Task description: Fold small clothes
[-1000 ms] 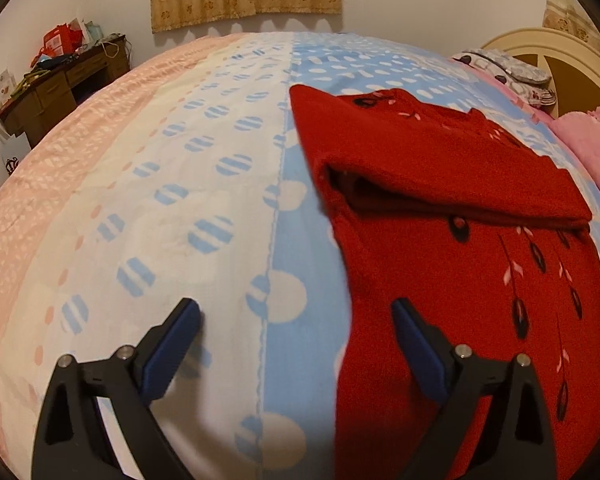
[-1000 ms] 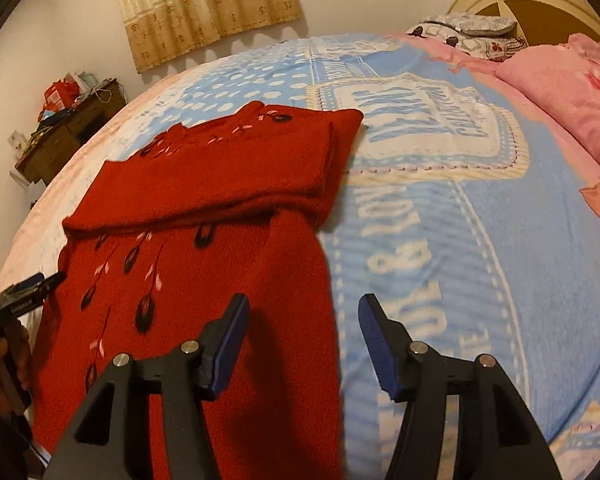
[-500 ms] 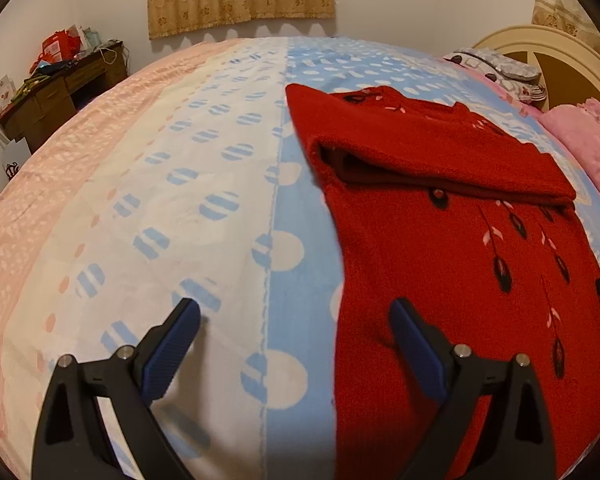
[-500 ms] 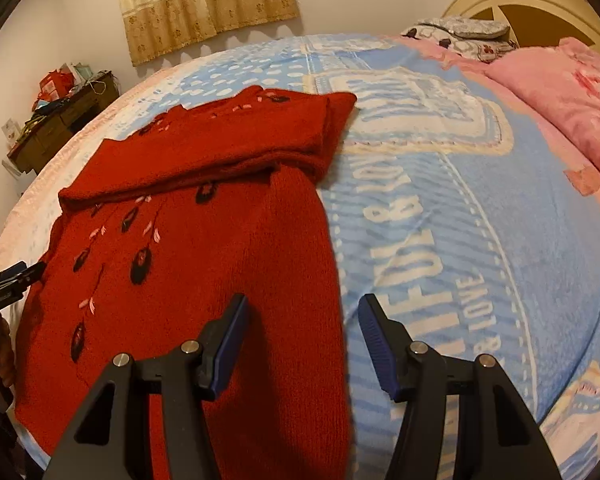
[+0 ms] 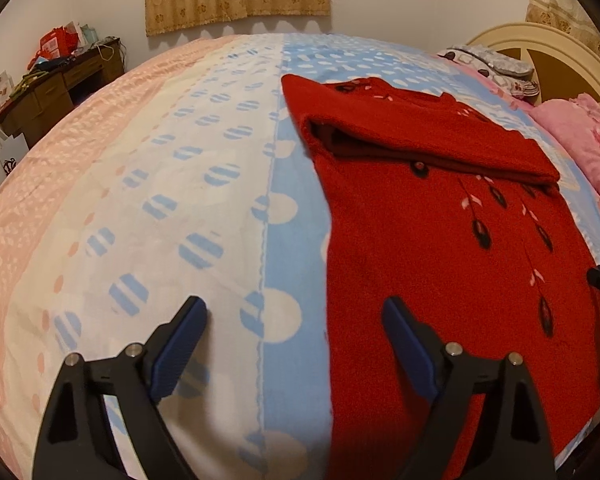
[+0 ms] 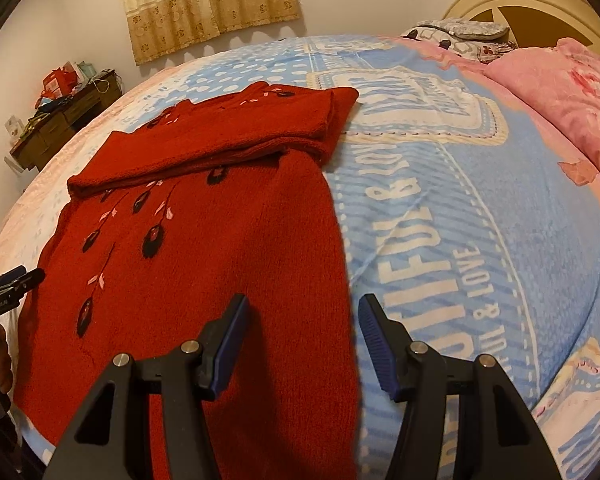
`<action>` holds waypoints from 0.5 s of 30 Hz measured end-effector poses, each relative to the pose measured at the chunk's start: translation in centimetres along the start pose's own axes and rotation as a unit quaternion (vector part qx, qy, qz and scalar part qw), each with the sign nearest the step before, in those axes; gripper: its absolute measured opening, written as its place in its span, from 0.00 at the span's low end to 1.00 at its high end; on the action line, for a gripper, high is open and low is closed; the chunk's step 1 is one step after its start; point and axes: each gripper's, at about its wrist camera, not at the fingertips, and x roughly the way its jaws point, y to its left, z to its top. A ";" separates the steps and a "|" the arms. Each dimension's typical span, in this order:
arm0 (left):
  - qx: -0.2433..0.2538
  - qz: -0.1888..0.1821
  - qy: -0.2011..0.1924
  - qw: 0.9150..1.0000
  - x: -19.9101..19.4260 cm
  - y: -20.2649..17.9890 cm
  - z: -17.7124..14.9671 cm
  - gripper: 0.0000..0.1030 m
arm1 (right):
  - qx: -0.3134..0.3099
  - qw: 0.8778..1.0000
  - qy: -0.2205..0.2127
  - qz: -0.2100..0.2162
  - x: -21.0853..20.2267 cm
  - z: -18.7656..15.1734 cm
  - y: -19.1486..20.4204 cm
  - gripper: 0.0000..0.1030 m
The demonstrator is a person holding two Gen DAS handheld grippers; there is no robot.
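Observation:
A red knit sweater (image 5: 432, 248) with dark leaf embroidery lies flat on the bed, its sleeves folded across the chest. It also shows in the right wrist view (image 6: 220, 248). My left gripper (image 5: 294, 344) is open and empty, hovering over the sweater's near left edge and the blue sheet. My right gripper (image 6: 302, 344) is open and empty, straddling the sweater's near right edge. The left gripper's tips (image 6: 12, 280) show at the left of the right wrist view.
The bed has a blue, white and pink patterned sheet (image 5: 160, 200). A pink blanket (image 6: 568, 92) and a pillow (image 6: 460, 32) lie by the cream headboard (image 5: 540, 52). A cluttered wooden desk (image 5: 56, 80) stands against the far wall.
Both grippers have drawn back toward the sweater's near hem and stayed open. The sweater has not moved.

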 end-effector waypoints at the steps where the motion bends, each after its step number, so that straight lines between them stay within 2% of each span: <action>1: 0.001 -0.001 0.001 1.000 -0.1 -0.1 -0.2 0.88 | -0.001 1.000 0.000 0.000 -0.1 -0.2 0.0 0.56; 7: 0.003 -0.006 0.002 1.000 -1.2 -0.4 -1.8 0.83 | -0.003 1.000 0.007 -0.004 -0.8 -1.3 0.1 0.56; 15: 0.010 -0.013 0.004 1.000 -3.0 -1.1 -4.1 0.83 | -0.016 1.000 0.018 -0.012 -2.4 -4.1 0.5 0.56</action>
